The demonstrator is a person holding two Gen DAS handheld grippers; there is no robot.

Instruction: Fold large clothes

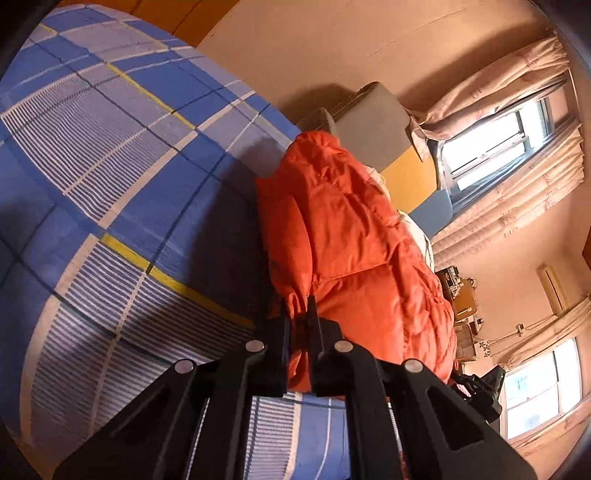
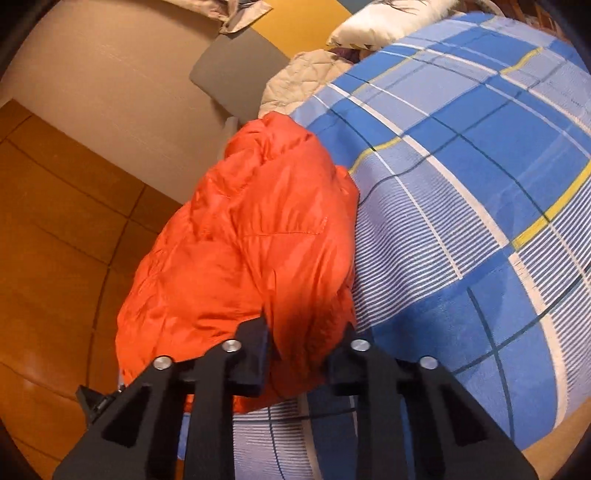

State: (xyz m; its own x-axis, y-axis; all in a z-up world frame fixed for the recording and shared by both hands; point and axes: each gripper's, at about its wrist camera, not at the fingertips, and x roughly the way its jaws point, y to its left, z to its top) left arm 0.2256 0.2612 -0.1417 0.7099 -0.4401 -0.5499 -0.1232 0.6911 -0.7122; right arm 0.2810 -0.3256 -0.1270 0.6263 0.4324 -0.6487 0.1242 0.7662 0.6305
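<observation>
Black linkage arms with silver rivets fill the near edge of both views. Between them the left gripper (image 1: 298, 321) is clenched on a thin pinch of the orange padded jacket (image 1: 354, 236), its jaws almost together, while the right gripper (image 2: 306, 334) grips a thicker bunch of the same jacket (image 2: 243, 243), its jaws standing wider apart with the fabric pressed between them. That jacket lies on a bed under a blue, white and yellow checked bedspread (image 1: 110, 155), smooth and flat, with fine striped panels between the solid squares. Shiny and quilted, the garment is heaped in puffy, creased folds along the edge of the bed. From the left wrist the room shows beyond it: plain beige walls, two bright windows (image 1: 491, 147) with pale gathered curtains (image 1: 495, 74), and a cluttered shelf (image 1: 461, 295) far off. Only the right wrist view shows the orange-brown wooden floor (image 2: 55, 221), a cream quilted blanket (image 2: 299, 81) and a white pillow (image 2: 384, 22) at the far end. A grey padded panel (image 2: 236, 70) appears in both.
</observation>
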